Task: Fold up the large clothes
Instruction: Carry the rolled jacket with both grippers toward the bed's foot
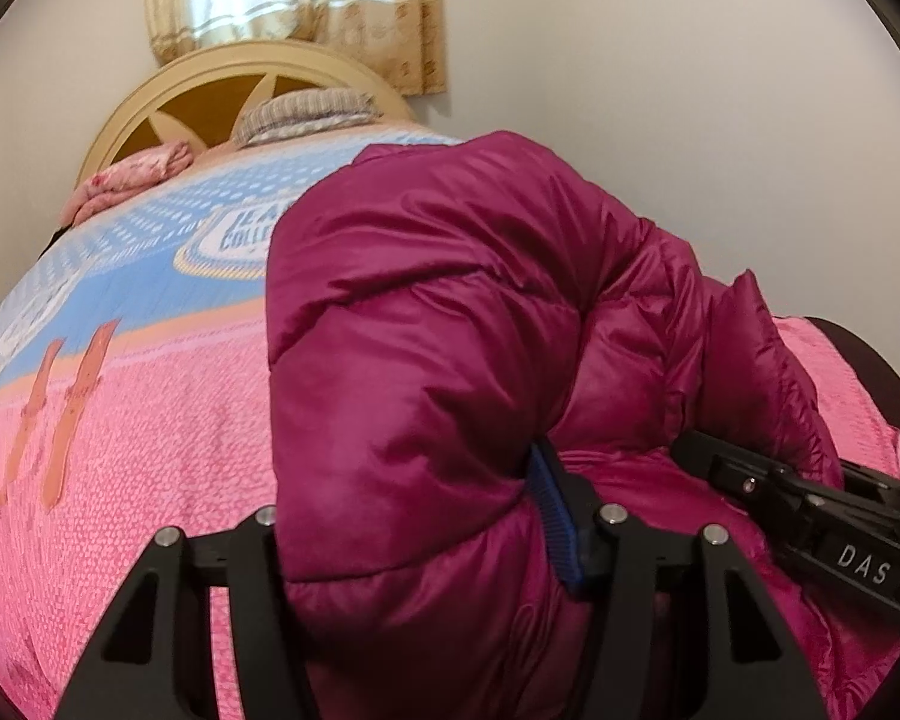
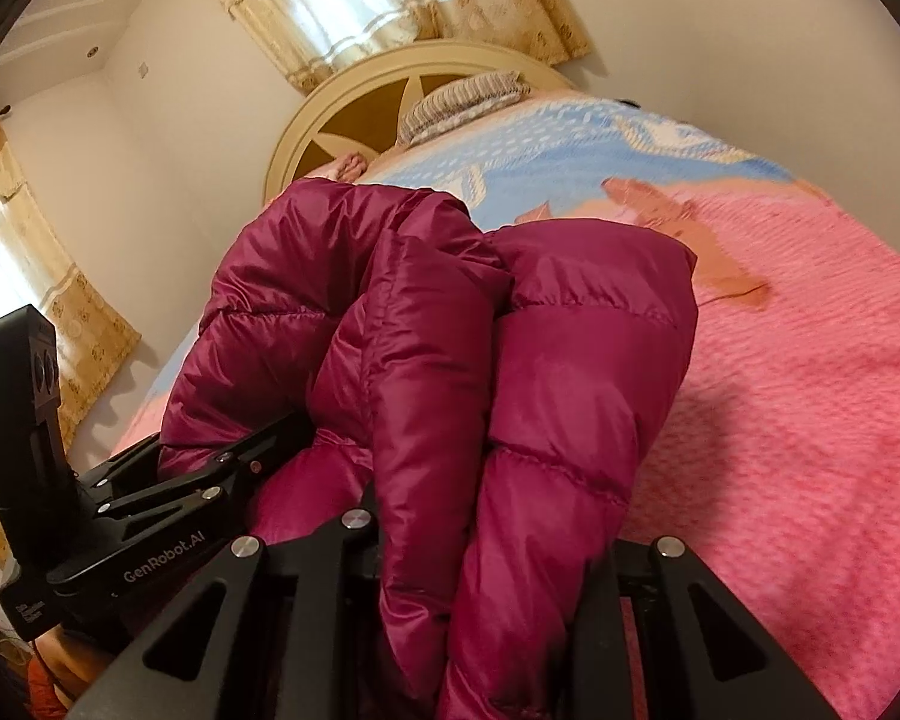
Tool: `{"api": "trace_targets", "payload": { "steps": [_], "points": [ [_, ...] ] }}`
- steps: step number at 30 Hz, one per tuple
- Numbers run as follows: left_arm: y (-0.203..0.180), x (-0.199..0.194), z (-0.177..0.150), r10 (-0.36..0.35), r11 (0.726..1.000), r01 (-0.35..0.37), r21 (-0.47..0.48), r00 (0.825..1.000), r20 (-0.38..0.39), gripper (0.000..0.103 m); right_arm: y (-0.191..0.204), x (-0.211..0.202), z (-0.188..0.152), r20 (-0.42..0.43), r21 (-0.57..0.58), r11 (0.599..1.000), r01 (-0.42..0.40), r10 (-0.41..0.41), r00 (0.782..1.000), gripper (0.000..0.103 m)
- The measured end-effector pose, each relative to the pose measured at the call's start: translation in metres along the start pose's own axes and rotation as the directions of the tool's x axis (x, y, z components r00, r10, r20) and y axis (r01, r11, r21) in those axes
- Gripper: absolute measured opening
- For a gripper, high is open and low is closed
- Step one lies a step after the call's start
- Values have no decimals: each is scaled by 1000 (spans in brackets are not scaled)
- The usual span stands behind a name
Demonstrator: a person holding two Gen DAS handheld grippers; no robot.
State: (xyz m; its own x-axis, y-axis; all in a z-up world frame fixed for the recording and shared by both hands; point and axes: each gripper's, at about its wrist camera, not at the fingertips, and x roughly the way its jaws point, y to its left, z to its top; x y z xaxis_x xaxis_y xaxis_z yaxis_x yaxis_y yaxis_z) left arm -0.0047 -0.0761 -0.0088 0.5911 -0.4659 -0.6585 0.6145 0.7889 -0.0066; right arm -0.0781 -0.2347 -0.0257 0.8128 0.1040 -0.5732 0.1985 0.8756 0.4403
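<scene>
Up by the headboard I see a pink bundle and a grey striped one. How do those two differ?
The pink bundle has a flowery print; the grey striped bundle has fine stripes. The pink bundle lies nearer the side edge of the bed, the grey striped bundle against the middle of the headboard. Both rest at the bed's head, beyond the magenta jacket.

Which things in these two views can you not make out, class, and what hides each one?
- Left gripper, left wrist view: the jacket covers the fingertips, so the grip point is hidden.
- Right gripper, right wrist view: jacket folds bury the jaws.
- Jacket's zip, collar and sleeves: lost in the bunched folds, both views.
- Blanket lettering, left wrist view: cut off by the jacket.
- Bed's near edge: below both frames.
</scene>
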Motion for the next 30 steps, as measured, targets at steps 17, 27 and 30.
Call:
{"api": "trace_targets", "payload": {
  "steps": [17,27,30],
  "points": [
    [-132,30,53,-231,961,225,163,973,18,59,-82,-125,20,208,26,963,269,-268,941,23],
    [-170,123,76,-205,959,222,174,972,-113,59,-161,-93,35,131,72,921,383,-390,911,22],
    [-168,142,79,-195,964,215,157,972,-131,60,-170,-85,37,110,78,914,397,-404,908,22]
  ]
}}
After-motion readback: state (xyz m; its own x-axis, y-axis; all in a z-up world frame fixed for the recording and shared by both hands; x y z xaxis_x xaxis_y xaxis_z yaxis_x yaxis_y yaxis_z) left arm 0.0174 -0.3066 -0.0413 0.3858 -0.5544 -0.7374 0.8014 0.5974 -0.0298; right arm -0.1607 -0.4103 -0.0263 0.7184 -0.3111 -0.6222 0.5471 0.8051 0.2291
